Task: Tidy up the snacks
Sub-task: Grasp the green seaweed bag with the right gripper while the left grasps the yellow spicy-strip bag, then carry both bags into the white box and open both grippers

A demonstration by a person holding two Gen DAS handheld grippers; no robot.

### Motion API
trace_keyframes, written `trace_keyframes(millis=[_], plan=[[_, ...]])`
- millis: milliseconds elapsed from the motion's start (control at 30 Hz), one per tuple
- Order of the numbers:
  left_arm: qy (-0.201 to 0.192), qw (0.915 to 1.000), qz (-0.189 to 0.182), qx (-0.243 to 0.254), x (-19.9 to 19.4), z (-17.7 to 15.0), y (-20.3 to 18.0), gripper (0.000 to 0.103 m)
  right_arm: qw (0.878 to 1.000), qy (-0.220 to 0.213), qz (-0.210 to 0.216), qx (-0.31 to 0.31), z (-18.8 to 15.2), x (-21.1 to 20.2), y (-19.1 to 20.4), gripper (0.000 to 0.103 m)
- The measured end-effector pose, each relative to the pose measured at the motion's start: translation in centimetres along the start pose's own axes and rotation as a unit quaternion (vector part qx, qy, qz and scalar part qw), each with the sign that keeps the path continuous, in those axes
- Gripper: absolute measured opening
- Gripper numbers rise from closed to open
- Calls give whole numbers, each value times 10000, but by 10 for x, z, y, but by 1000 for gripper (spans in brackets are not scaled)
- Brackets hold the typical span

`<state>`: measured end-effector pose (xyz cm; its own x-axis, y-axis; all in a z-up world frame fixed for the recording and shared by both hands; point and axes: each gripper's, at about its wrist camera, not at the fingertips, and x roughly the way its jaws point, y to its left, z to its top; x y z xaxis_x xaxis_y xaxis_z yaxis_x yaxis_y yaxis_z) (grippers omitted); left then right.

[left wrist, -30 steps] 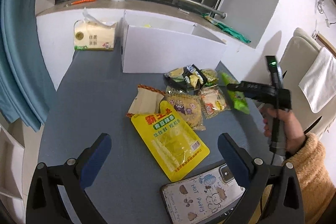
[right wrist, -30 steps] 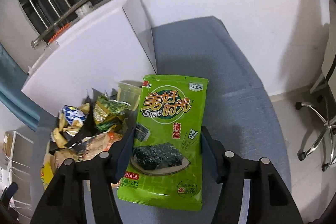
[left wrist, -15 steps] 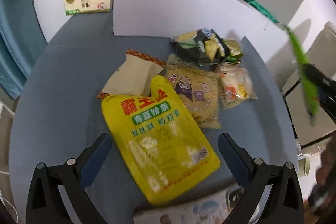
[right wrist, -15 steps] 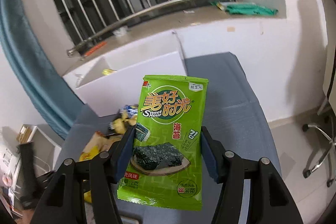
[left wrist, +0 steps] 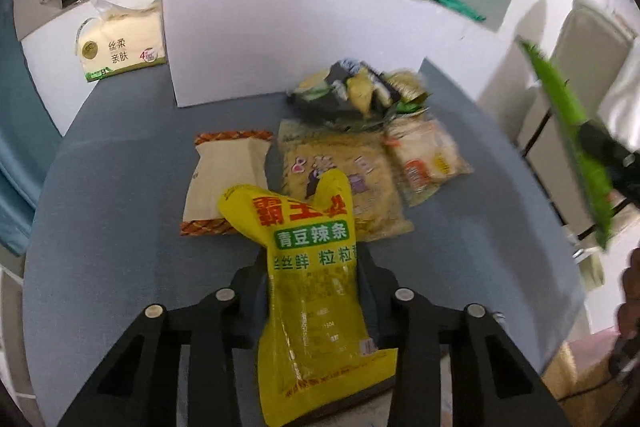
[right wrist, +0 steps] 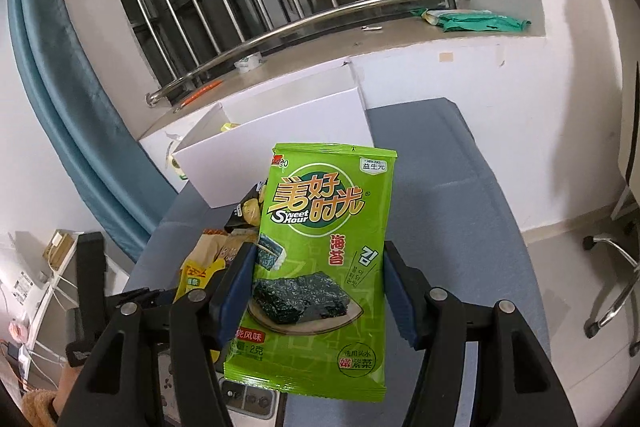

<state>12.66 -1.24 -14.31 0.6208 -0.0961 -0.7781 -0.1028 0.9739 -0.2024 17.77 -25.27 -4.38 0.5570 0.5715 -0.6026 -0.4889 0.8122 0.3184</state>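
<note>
My left gripper (left wrist: 314,275) points down at the blue table, and its jaws are closing on a yellow snack packet (left wrist: 308,227). The pads press its sides and the packet is crumpled between them. My right gripper (right wrist: 320,267) is shut on a green seaweed packet (right wrist: 324,211) and holds it upright above the table. The left wrist view shows that green packet (left wrist: 568,131) edge-on at the right. An open white box (right wrist: 288,131) stands at the back of the table, and its front wall (left wrist: 280,39) faces the left gripper.
Loose snacks lie ahead of the left gripper: a beige packet (left wrist: 228,171), a tan cartoon packet (left wrist: 360,167), a clear packet (left wrist: 428,163) and a dark packet (left wrist: 356,91). A tissue pack (left wrist: 120,43) stands left of the box. A phone (right wrist: 248,395) lies near the table's front edge.
The left gripper has shut from wide open onto the yellow packet, which now bunches up between the pads. The right gripper has risen with the green packet, bringing the box's open top into view.
</note>
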Motion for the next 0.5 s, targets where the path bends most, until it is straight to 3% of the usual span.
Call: trace_keyframes(millis=[267,500], plan=[[-788,9962,-347,116,-60,30,6,41,9997,-69,204,-77,3,-1,10,66],[-1390,9892,-455,134,-87,112,22,41,9986,-168,257,-430,54,14,30,66]])
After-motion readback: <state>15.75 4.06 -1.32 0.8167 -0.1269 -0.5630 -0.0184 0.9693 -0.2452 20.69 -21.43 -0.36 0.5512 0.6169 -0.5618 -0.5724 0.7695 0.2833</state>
